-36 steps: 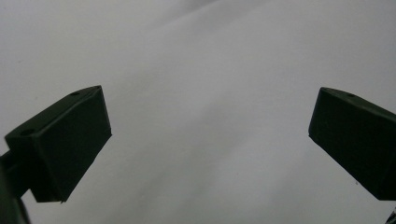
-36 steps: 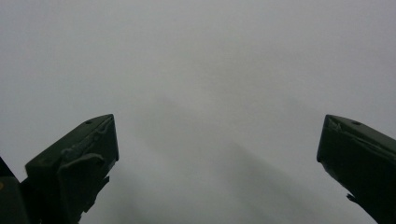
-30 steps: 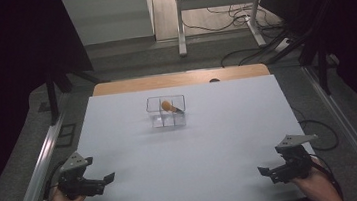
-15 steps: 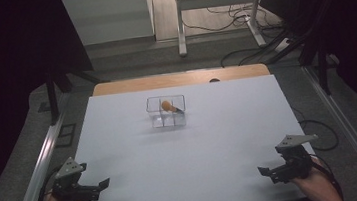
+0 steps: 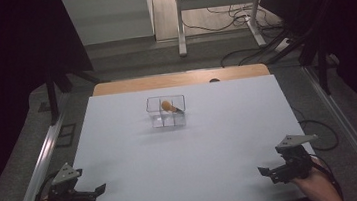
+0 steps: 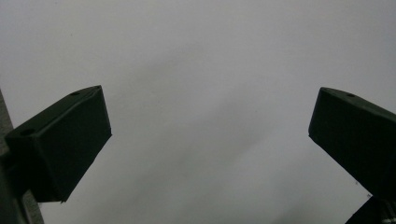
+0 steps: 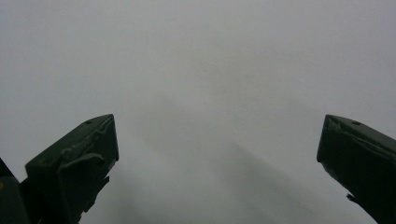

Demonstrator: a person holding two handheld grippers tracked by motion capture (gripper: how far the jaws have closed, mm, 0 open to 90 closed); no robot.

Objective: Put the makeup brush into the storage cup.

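A small clear plastic box [image 5: 167,110] with compartments stands on the white table [image 5: 182,155], toward the far middle. An orange object with a dark tip [image 5: 169,106] lies in its far compartment. My left gripper [image 5: 95,191] rests at the near left corner, open, nothing between its jaws. My right gripper [image 5: 265,171] rests at the near right corner, also open and empty. In the left gripper view the gripper [image 6: 210,121] faces bare white table with jaws wide apart. The right gripper view shows its gripper [image 7: 217,144] the same way.
A wooden strip [image 5: 179,79] borders the table's far edge. Metal rails [image 5: 40,165] run along both sides. Behind the table are a desk frame [image 5: 217,6] and cables on the floor. Dark curtains hang left and right.
My left gripper has drawn back toward the near left corner of the table. The right gripper has stayed where it was.
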